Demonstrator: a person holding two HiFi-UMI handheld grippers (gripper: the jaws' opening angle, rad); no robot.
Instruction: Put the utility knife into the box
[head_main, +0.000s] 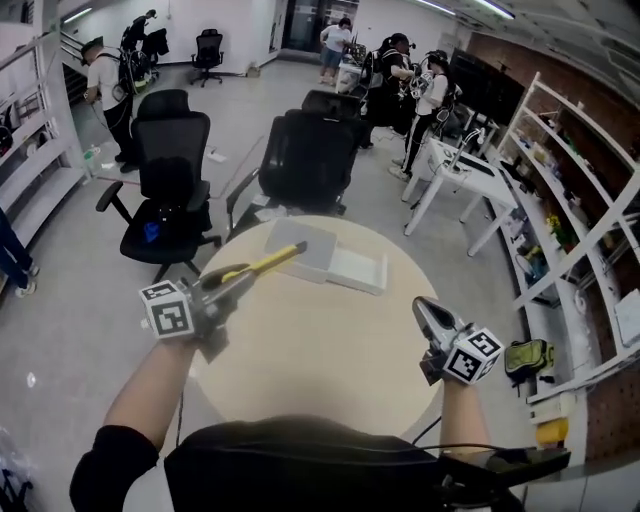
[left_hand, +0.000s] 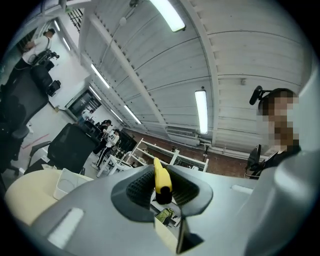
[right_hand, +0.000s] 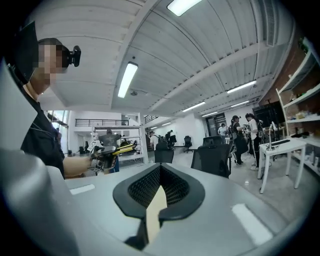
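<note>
A yellow and black utility knife is clamped in my left gripper, its yellow end reaching over the near corner of the box. In the left gripper view the knife stands between the dark pads. The box, a grey lid beside a white open tray, sits at the far side of the round beige table. My right gripper hovers over the table's right edge, jaws together and empty. The right gripper view shows its pads meeting, and the left gripper with the knife far off.
Black office chairs stand behind the table on the grey floor. White desks and shelving line the right side. Several people stand at the back of the room. The white tray shows low left in the left gripper view.
</note>
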